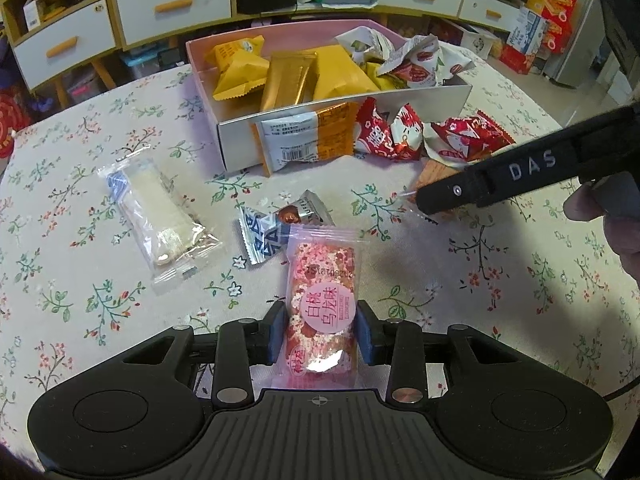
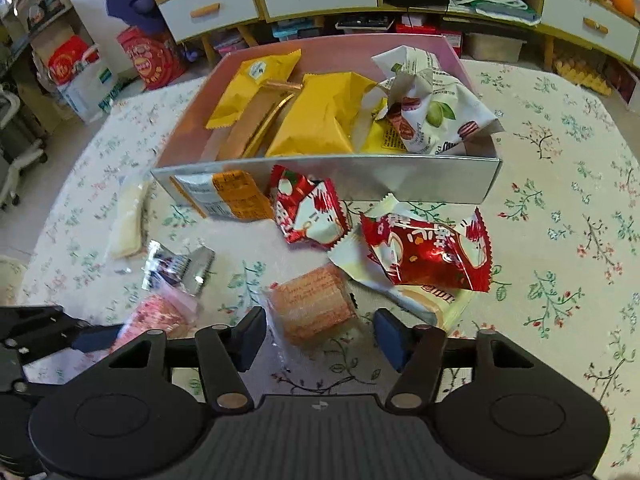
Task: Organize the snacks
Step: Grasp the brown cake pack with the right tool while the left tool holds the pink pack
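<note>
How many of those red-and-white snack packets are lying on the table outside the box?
2. One red-and-white packet leans against the box front; the other lies to its right, on a pale wrapper. Similar ones sit inside the box, and more may be hidden.

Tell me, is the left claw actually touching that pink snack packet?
Touching: the left wrist view shows the left gripper with both blue pads pressed against the pink snack packet.

Pink snack pack [image 1: 322, 304] between tool [image 1: 322, 334] pads
</note>
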A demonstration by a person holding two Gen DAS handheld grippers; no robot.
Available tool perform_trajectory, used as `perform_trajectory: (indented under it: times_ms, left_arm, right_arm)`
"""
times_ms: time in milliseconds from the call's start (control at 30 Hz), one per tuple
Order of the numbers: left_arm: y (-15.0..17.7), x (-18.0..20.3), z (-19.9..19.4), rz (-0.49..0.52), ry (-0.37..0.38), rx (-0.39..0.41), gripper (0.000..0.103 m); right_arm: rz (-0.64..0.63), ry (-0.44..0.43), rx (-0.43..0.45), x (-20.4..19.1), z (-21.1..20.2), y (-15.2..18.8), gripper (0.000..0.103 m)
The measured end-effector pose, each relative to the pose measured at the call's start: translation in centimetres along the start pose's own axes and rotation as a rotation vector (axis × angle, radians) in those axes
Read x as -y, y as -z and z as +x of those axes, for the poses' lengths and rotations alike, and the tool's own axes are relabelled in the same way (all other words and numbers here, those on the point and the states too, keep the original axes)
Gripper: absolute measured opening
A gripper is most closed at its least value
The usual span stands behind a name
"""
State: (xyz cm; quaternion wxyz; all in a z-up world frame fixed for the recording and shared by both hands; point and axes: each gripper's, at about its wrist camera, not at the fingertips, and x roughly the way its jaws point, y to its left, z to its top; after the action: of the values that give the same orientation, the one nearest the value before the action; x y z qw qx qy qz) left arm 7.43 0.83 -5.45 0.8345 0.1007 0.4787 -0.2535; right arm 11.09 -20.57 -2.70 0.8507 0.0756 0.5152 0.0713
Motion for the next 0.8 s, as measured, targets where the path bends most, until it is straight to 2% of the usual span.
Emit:
perform_trajectory:
  times_ms: [67,400,500,533,800]
  left_arm:
    - [0.0,0.1,0.0,-0.002,-0.001,0.001,0.035]
    - [-0.1,0.0,0.1,-0.011,0.000,0.004,0.035]
    - [-0.1,-0.1,0.1,-0.023,0.000,0.004,0.035]
    - [-0.1,-0.1,0.1,-0.028,0.001,0.004,0.035]
    - [-0.1,-0.3,-0.1,-0.052,0.003,-0.001,0.030]
  right_arm:
    - [0.017,-0.013,0.011,0.1,-0.2,-0.2,0.043]
    - [0.048,0.005,0.023,-0.6,1.0,-0.8,0.043]
    - [0.041,0.017,0.035,-0.8,1.1,-0.8,0.035]
    - [0.033,0.021,0.039,-0.8,1.1,-0.8,0.026]
    - [-0.003,0.026,0.024,-1.4,0.7,-0.7,0.018]
